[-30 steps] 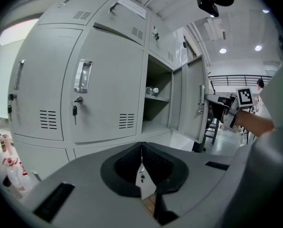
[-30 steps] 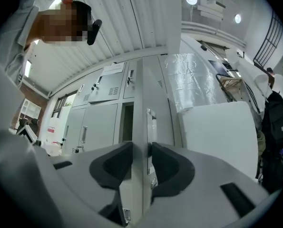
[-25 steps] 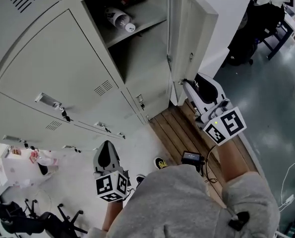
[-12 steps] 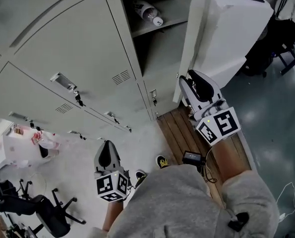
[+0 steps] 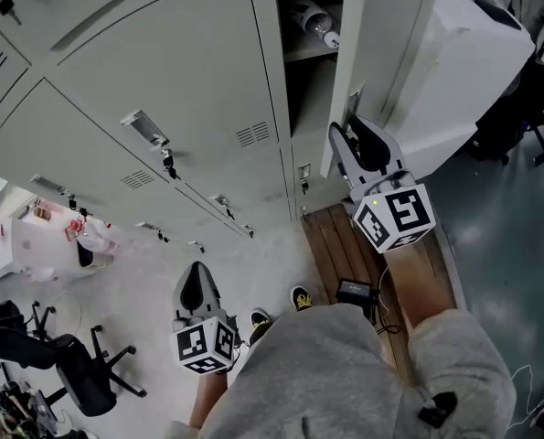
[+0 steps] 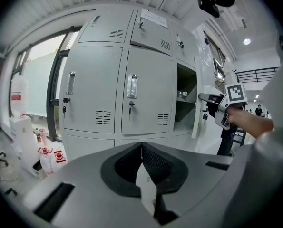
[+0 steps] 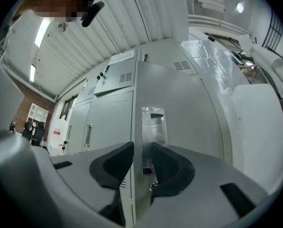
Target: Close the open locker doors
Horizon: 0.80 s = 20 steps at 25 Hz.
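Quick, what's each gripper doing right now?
Left gripper: closed, empty.
Right gripper: open, fingers astride the open locker door's edge.

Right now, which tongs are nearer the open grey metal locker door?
Right. The right tongs straddle the edge of that grey metal door; the left tongs hang well back, facing closed lockers.

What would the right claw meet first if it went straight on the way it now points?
The open locker door: the right claw, open, sits at its free edge, with the recessed handle straight ahead between the jaws. Whether it already touches is unclear.
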Each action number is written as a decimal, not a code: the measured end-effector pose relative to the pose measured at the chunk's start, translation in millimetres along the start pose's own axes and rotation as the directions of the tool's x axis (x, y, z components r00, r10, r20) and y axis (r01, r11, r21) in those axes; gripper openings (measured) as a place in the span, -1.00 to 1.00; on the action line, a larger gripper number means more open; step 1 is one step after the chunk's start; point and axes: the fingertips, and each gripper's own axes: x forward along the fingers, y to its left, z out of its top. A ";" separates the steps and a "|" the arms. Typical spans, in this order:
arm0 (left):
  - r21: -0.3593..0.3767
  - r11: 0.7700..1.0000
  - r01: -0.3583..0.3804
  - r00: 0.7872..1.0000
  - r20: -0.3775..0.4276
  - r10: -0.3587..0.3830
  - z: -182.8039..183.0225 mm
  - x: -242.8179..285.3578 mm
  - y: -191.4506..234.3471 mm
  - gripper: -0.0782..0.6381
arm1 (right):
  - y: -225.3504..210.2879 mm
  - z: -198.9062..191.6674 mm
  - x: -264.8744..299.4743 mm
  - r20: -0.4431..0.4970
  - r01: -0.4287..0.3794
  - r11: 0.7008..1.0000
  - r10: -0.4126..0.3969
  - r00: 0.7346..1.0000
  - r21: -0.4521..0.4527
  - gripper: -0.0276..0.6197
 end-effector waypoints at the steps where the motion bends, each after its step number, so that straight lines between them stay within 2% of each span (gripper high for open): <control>1: -0.002 1.000 -0.011 1.000 0.000 0.011 -0.6 -1.6 3.0 -0.76 | 0.9 -1.1 4.5 0.000 -0.007 1.000 0.007 1.000 0.011 -0.50; 12: -0.031 0.992 -0.119 0.993 -0.002 0.119 -2.1 -14.4 36.1 -0.76 | 8.1 -9.8 55.4 -0.043 -0.061 0.998 0.061 0.997 0.007 -0.53; 20: -0.040 0.989 -0.143 0.990 -0.005 0.143 -1.6 -12.7 42.8 -0.76 | 8.0 -13.6 86.7 -0.093 -0.083 0.996 0.078 0.993 -0.045 -0.55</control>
